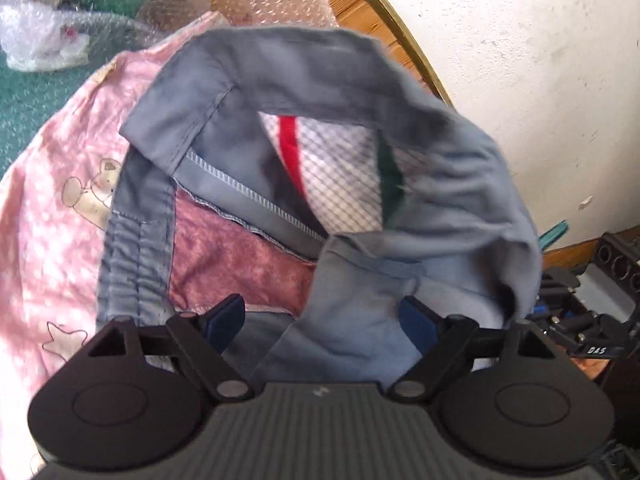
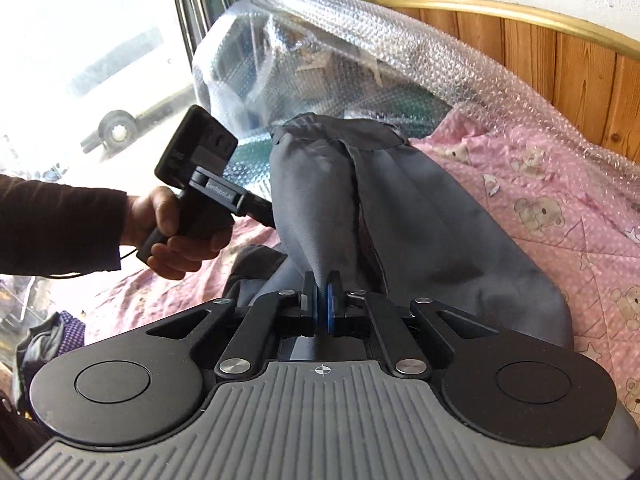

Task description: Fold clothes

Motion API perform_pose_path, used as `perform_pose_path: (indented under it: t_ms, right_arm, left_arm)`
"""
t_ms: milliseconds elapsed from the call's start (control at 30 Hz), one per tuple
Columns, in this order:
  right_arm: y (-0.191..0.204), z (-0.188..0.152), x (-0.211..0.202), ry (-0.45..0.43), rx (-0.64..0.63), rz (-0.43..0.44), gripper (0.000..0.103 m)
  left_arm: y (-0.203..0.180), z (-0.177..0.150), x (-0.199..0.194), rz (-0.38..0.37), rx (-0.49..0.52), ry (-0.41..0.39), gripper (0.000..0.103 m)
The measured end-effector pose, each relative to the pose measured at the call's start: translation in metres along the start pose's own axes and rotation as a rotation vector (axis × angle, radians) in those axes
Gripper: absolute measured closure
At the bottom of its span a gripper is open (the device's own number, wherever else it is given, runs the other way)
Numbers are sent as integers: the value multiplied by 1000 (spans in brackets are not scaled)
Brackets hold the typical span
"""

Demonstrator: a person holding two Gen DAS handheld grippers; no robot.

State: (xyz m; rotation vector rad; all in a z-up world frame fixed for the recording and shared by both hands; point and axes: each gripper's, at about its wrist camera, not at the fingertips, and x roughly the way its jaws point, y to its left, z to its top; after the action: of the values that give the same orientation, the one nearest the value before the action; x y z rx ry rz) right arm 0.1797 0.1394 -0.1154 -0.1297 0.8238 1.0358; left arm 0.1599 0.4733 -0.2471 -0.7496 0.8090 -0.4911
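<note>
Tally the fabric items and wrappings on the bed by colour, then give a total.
Grey: 1, the garment, pinched in the shut right tool; the left tool stands open around it.
Pink: 1, the bear-print quilt.
Clear: 1, the bubble wrap.
Green: 1, the cover beneath the quilt.
Total: 4.

Black grippers [image 2: 321, 308]; blue jaw pads; grey ribbed housings; dark sleeve [image 2: 60, 224].

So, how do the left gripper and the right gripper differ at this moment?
The left gripper has its jaws spread wide, with the grey garment loose between them; the right gripper is clamped shut on a fold of it. Both have blue pads and black arms, and both are at the same garment.
</note>
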Motion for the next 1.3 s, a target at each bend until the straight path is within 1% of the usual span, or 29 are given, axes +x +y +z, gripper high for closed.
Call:
perform_pose_path:
  t_ms: [33,67,133,200,233,267,300,333,400,467,500,533,567,600,633,700,733,800,833,867,933,1000,1067,1133,1167,1200,1233,1267,1300]
  right_arm:
    - [-2,-1,-2,-7,9,3,102]
    - [-5,-3,-3,-12,20,6,102]
    - [-11,-4,-6,-24,45,7,102]
    - [-17,-4,-8,-36,71,5,102]
    - [-20,-4,-10,-42,84,4,102]
    - [-24,-5,-10,-46,98,-4,102]
    - [-28,-5,-9,-47,114,-20,102]
    - [-32,-6,-8,-48,129,-36,102]
    - [-41,-8,-6,-50,160,-69,101]
    - [-47,-9,-3,-54,188,-112,95]
    - [-48,-8,-2,-65,199,-123,89]
    - [-47,-8,-1,-85,211,-130,68]
    - [-44,-7,1,-96,216,-133,55]
    - [-38,-7,4,-97,214,-134,52]
    - [-33,-8,8,-90,216,-137,51]
    - [-25,-15,15,-57,229,-148,51]
    - [-20,-19,19,-41,235,-154,51]
    - [-12,-26,23,-12,246,-161,51]
    - [-7,-31,18,-6,248,-159,51]
    - [-3,-36,12,1,247,-167,51]
    - [3,-48,-7,12,242,-205,51]
    - [8,-62,-28,21,254,-237,51]
    - [14,-78,-51,27,291,-261,51]
    - [16,-100,-75,33,353,-299,50]
    - [15,-113,-86,35,392,-323,49]
    - [13,-126,-98,36,437,-351,48]
    - [11,-141,-109,34,493,-380,48]
    - [7,-159,-121,22,574,-401,48]
    - [2,-179,-134,1,672,-415,48]
  left_arm:
    - [2,3,2,-42,5,9,18]
    - [0,6,5,-81,25,23,24]
    - [-6,12,15,-147,75,58,26]
    - [-10,12,25,-187,100,92,37]
    - [-12,12,30,-206,112,110,56]
    - [-14,10,33,-215,124,124,83]
    - [-16,8,35,-214,137,136,92]
    - [-18,7,34,-205,147,134,98]
    - [-24,5,22,-175,162,100,100]
    - [-42,10,-26,-169,203,3,102]
    - [-47,13,-56,-154,210,-67,102]
    - [-47,15,-90,-127,201,-151,102]
    - [-48,17,-123,-99,193,-235,102]
    - [-48,19,-157,-71,184,-319,102]
    - [-44,18,-169,-2,166,-315,101]
    - [-32,8,-158,194,135,-162,101]
    - [-30,-2,-155,243,129,-119,101]
    - [-26,-23,-155,283,89,-94,98]
    - [-21,-34,-158,302,66,-102,96]
    - [-17,-46,-161,321,41,-128,88]
    - [-10,-59,-172,341,-23,-189,81]
    - [-6,-67,-184,355,-87,-253,78]
    - [-11,-76,-194,373,-136,-324,73]
    - [-24,-87,-210,381,-169,-390,68]
    - [-32,-93,-215,363,-178,-411,66]
    - [-41,-98,-216,328,-182,-424,64]
    - [-51,-104,-218,292,-186,-436,57]
    - [-60,-109,-220,257,-190,-448,48]
    - [-68,-112,-215,232,-191,-438,42]
